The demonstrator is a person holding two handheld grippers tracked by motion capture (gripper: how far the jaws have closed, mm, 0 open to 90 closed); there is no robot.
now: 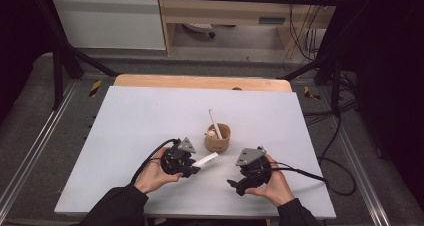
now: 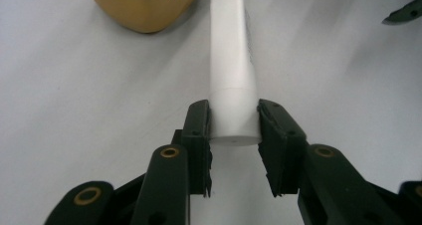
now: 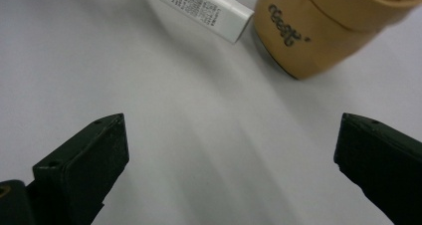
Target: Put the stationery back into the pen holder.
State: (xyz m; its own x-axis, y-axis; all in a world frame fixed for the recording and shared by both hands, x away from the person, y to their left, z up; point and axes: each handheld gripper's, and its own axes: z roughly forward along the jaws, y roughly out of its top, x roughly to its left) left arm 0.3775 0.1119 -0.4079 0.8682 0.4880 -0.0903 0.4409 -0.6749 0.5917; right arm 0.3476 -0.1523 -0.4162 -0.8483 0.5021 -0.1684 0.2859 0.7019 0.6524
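The white tube (image 2: pixel 231 70) lies low over the table just beside the tan cup (image 1: pixel 218 138), its capped end pinched between the left gripper's (image 2: pixel 233 135) jaws. The right gripper view alone catches small print on the tube and lettering on the cup. The right gripper (image 3: pixel 229 145), jaws spread wide, holds nothing; the high view adds a white stick (image 1: pixel 215 121) leaning in the cup.

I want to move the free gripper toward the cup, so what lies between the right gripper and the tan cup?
In the right gripper view, only bare white table lies between the open right gripper and the tan cup; the white tube ends just beside it.
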